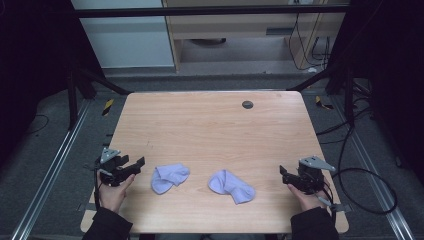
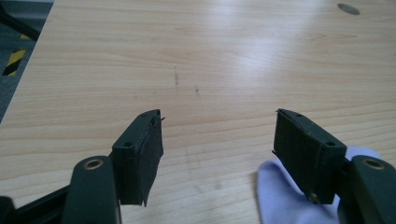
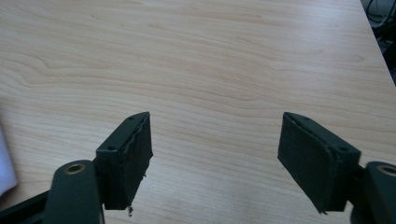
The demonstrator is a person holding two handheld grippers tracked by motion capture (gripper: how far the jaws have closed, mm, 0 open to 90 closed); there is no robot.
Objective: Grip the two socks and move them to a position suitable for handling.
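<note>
Between the two wide-open, empty tools lie two lilac socks on the desk (image 1: 210, 125): left sock (image 1: 170, 177) just beside the left tool (image 1: 134, 167), right sock (image 1: 231, 186) farther from the right tool (image 1: 284, 176).

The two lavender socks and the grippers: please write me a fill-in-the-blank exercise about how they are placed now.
1. The number of lavender socks on the wooden table is ____.
2. The jaws of the left gripper stand ____, with nothing between them.
3. The left sock and the right sock lie ____ the two grippers.
4. The right gripper holds ____.

Missing words: two; open; between; nothing
</note>
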